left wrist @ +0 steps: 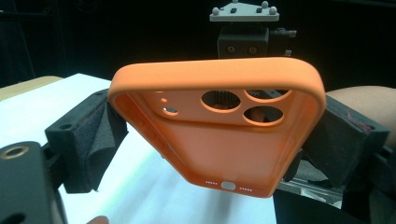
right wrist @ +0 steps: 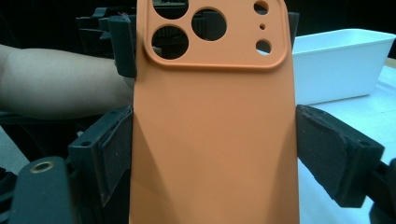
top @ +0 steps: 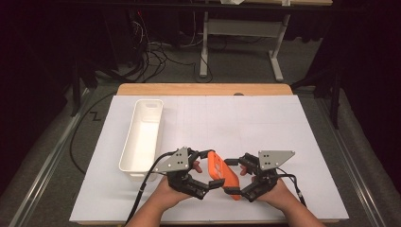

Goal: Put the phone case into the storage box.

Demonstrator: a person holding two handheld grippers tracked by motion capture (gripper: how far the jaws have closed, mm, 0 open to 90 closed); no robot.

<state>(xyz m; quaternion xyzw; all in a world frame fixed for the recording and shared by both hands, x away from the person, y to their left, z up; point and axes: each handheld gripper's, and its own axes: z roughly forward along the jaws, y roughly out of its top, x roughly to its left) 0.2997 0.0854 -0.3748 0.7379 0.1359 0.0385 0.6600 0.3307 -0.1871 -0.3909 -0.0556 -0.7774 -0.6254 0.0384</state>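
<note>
Both grippers hold 1 orange phone case in the air above the near edge of the white table sheet; the left gripper clamps its long sides from the open inner face, its foam pads pressed to the rim, and the right gripper clamps it from the smooth back, pads against both edges; this looks like a 2-handed hold or a handover between hands. The next move probably calls for 1 gripper to let go while the other carries the case, perhaps to the white bin lying just left of the left gripper; the sheet beyond and to the right is open, while the table's near edge sits close under the hands.
</note>
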